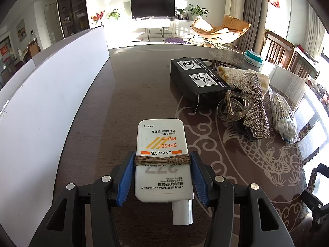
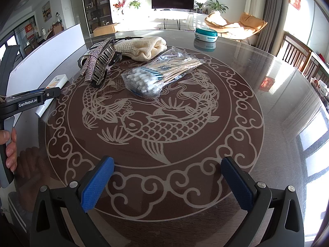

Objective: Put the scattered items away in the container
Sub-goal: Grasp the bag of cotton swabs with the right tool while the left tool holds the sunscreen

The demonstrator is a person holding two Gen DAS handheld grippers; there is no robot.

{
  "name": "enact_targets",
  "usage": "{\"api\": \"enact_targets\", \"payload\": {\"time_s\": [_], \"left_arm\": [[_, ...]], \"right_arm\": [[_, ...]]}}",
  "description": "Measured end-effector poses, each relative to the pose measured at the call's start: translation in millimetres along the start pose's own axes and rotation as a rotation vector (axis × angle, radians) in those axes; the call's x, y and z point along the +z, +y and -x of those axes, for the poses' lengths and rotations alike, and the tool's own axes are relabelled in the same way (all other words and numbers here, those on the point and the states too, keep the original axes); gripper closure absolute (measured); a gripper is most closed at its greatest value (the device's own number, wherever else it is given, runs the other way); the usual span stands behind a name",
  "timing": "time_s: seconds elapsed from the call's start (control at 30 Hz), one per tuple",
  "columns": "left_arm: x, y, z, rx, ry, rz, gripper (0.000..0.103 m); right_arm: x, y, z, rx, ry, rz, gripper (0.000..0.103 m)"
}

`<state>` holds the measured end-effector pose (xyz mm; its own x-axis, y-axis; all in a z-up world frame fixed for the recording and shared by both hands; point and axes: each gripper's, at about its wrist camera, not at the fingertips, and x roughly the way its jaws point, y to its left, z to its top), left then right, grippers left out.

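My left gripper (image 1: 163, 160) is shut on a white sunscreen bottle (image 1: 162, 144) with a brown cord (image 1: 162, 159) tied around its middle. The blue pads press on both sides of the bottle, and its cap points back toward me. Just to its left stands the tall white wall of the container (image 1: 41, 107). My right gripper (image 2: 167, 177) is open over the patterned table (image 2: 236, 123) with nothing between its fingers. The sunscreen bottle (image 2: 58, 81) also shows at the left edge of the right wrist view. I cannot tell whether it rests on the table.
A bag of cotton swabs (image 2: 156, 74), a hair clip with a rhinestone bow (image 2: 98, 65) and a cream knitted cloth (image 2: 144, 47) lie in the middle of the table. A black box (image 1: 195, 78) and a teal-lidded tub (image 2: 205, 34) sit farther back. Chairs (image 2: 296, 49) line the right edge.
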<state>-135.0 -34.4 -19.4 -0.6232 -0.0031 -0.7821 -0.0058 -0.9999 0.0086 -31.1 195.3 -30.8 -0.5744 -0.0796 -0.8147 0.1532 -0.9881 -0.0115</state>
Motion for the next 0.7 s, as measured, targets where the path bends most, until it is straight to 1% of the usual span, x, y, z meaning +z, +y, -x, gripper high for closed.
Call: {"api": "enact_targets", "payload": {"time_s": [0.27, 0.4, 0.53, 0.63, 0.7], "left_arm": [[-0.1, -0.1, 0.1, 0.0, 0.0, 0.0, 0.05], [-0.2, -0.2, 0.0, 0.0, 0.0, 0.0, 0.05], [-0.2, -0.1, 0.0, 0.0, 0.0, 0.0, 0.05], [-0.2, -0.1, 0.0, 0.0, 0.0, 0.0, 0.05], [-0.2, -0.1, 0.1, 0.001, 0.0, -0.001, 0.05]], "right_arm": [[0.1, -0.6, -0.4, 0.002, -0.001, 0.001, 0.0], [9.5, 1.7, -6.0, 0.013, 0.008, -0.011, 0.0], [36.3, -1.5, -13.3, 0.088, -0.004, -0.097, 0.0], [66.4, -0.3, -19.8, 0.109, -0.031, -0.158, 0.0], [85.9, 1.9, -35.1, 0.102, -0.001, -0.19, 0.0]]}}
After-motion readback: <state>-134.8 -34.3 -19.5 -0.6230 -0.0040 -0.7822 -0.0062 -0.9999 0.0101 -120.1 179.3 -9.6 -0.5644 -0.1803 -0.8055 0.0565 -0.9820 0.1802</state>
